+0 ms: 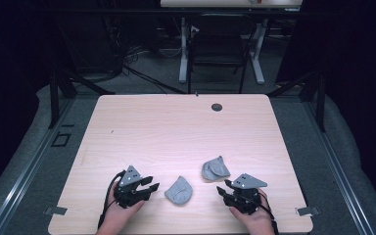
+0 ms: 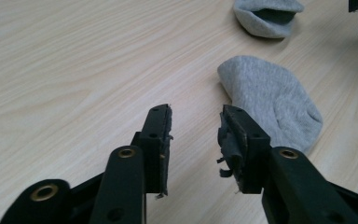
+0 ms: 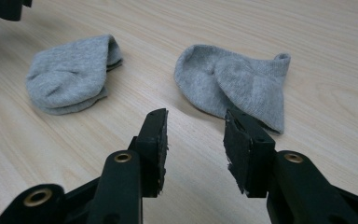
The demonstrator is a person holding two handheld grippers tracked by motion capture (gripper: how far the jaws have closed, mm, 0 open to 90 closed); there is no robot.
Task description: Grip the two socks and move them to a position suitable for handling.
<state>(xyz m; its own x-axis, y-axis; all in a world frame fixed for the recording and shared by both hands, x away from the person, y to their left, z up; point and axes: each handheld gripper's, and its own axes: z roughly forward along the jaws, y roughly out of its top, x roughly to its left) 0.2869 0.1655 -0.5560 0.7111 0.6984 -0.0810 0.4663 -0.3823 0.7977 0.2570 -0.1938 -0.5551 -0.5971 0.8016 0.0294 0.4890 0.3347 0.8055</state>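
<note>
Approaching two grey socks on the counter [image 1: 142, 122], we judge this the pre-grasp step: nothing is held. The left gripper [image 1: 152, 186] rests just beside the nearer sock [image 1: 178, 191]; its fingers [image 2: 161, 135] stand partly apart with only bare wood between them. The right gripper [image 1: 223, 188] sits just below the second sock [image 1: 215, 168], fingers [image 3: 156, 140] likewise apart and empty. Next we would need to ease each gripper forward onto its sock's edge before clamping. Both socks look soft, short, ankle-cut; the nearer lies folded flat, the second crumpled with its cuff turned up.
</note>
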